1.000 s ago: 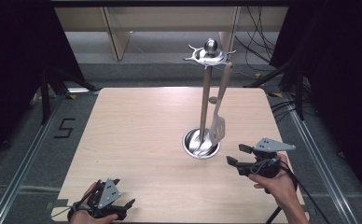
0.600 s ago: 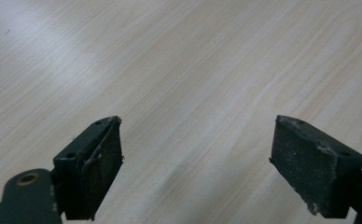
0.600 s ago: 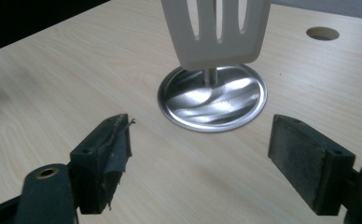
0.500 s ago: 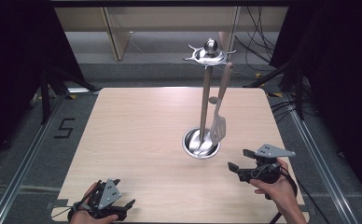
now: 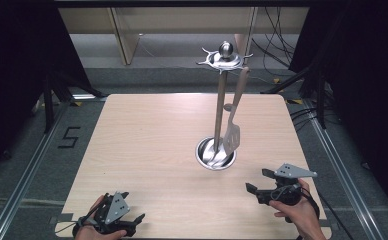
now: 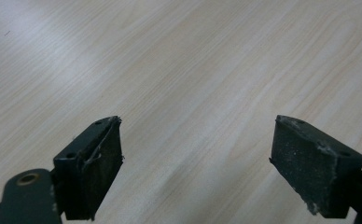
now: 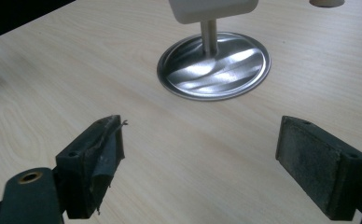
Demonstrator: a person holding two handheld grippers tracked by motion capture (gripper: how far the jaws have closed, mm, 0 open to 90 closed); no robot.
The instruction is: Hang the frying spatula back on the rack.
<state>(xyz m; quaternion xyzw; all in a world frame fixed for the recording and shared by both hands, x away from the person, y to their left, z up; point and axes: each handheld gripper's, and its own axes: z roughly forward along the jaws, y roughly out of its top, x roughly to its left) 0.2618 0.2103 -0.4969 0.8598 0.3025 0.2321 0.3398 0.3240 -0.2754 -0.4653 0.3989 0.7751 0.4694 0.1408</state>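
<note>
The desk [image 5: 147, 150] is a light wood-grain surface occupying the centre of the high view, set on a grey floor [image 5: 27, 165] that carries a dark mark resembling the figure 5 [image 5: 68, 137] to the left of the desk. A utensil stand [image 5: 220, 107] is positioned right of centre on the desk; its round metal base [image 5: 204, 156] rests flat on the surface, and a vertical post rises to a top ring fitted with a ball. A spatula [image 5: 233, 125] hangs from the ring on the right side of the post, with its slotted blade suspended just above the base. The right gripper [image 5: 260, 183] is held in a hand at the near right of the desk, near the base and apart from it. Its fingers [image 7: 326, 163] have just been opening and stand wide apart with nothing between them. The left gripper [image 5: 134, 220] is held at the near left edge of the desk, well apart from the stand. Its fingers [image 6: 93, 161] are likewise spread, with bare desk between them.
</note>
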